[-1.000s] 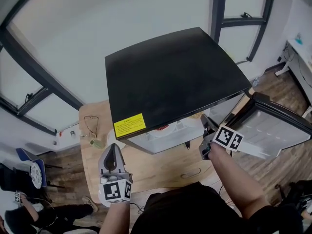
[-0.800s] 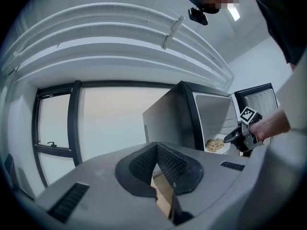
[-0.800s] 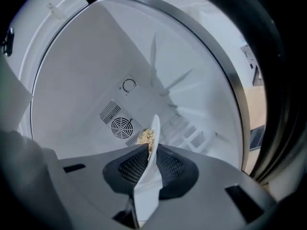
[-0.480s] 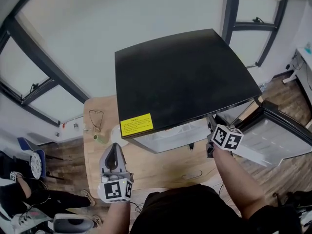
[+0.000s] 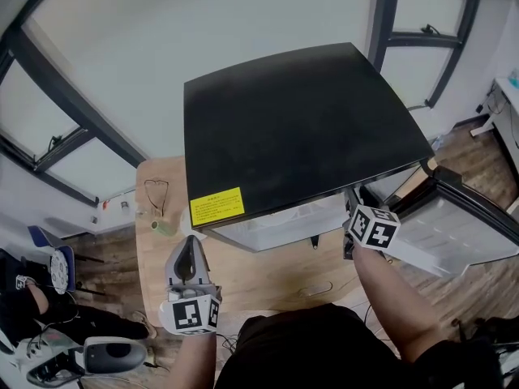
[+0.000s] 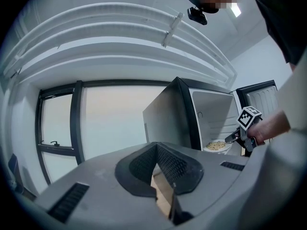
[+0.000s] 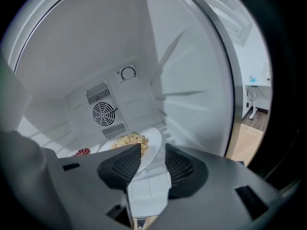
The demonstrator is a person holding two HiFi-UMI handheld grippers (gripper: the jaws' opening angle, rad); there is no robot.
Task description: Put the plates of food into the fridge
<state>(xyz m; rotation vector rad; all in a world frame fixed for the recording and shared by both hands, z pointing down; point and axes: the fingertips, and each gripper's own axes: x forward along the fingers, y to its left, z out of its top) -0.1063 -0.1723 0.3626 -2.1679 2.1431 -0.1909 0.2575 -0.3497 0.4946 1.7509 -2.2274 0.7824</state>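
Right gripper view looks into the fridge: a round white plate heaped with pale beige grainy food sits on the white floor of the compartment, in front of the round fan grille on the back wall. The plate's near rim lies between the jaws of the right gripper. Those jaws have just been opening and now stand apart, with a gap showing beside the rim, so nothing is clamped. Just left of this plate, further in, is a small heap of red food; its dish is mostly hidden.

From the head view, the small black-topped fridge stands on a light wooden table, its door swung wide to the right. The left gripper hangs over the table well left of the opening, jaw tips together and empty.
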